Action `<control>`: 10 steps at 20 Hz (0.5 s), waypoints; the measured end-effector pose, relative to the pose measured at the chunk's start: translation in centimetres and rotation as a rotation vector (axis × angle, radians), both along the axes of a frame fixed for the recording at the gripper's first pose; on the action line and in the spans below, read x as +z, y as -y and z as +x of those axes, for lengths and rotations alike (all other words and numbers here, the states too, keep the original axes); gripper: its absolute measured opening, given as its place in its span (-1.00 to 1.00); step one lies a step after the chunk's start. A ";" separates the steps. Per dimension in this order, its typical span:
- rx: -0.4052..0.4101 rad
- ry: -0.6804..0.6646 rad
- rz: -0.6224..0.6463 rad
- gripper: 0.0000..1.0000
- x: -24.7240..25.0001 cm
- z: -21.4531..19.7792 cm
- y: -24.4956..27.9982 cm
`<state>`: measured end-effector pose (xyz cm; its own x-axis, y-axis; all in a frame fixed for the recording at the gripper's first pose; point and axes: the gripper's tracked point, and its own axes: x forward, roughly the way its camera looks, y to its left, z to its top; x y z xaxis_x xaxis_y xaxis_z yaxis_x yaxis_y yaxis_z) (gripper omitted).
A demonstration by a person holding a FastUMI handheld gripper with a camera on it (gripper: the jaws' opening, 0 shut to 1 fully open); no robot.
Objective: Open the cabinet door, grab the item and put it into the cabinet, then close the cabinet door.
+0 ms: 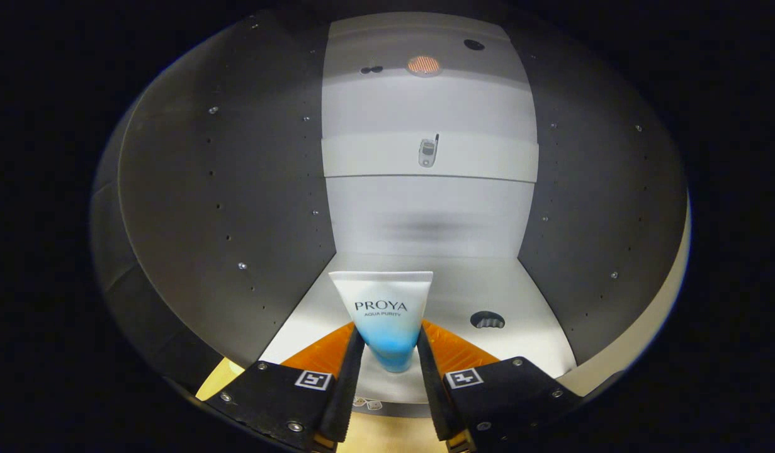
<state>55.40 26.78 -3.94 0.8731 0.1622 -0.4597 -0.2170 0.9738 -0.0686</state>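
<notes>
Nearest, the gripper (390,346) has both fingers (351,377) closed against the lower part of a tube (387,314), one on each side, so the tongs are clamped on it. The tube stands with its long axis upright: the narrow blue end points down between the fingertips, and the wide, flat white crimped end points up. Its printed face is turned toward the camera. The tube sits at the front of the cabinet (236,207) opening, just over the near edge of the pale cabinet floor (538,340); whether its lower end touches the floor cannot be told.

Beyond the fingers, to the right of the tube, a dark round hole (487,320) is set in the floor. Dark side walls with rows of small holes and screws rise on the left and right. Farther in is the pale back wall (428,214), crossed higher up by a horizontal rail carrying a small metal fitting (428,153) at its middle.
</notes>
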 end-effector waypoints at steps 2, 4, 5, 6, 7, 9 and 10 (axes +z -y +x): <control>-0.007 -0.029 0.009 0.03 -0.6 0.3 0.1; -0.017 -0.041 0.024 0.05 -0.7 0.5 0.3; -0.020 -0.041 0.035 0.07 -0.6 0.5 0.3; -0.021 -0.042 0.043 0.08 -0.6 0.5 0.2; -0.021 -0.045 0.044 0.15 -0.5 0.5 0.1; -0.018 -0.038 0.038 0.41 -0.4 0.1 0.1; -0.014 -0.030 0.043 0.49 -0.2 -0.2 0.0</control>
<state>55.23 26.80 -4.14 0.8615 0.1701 -0.4785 -0.2047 0.9786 -0.0205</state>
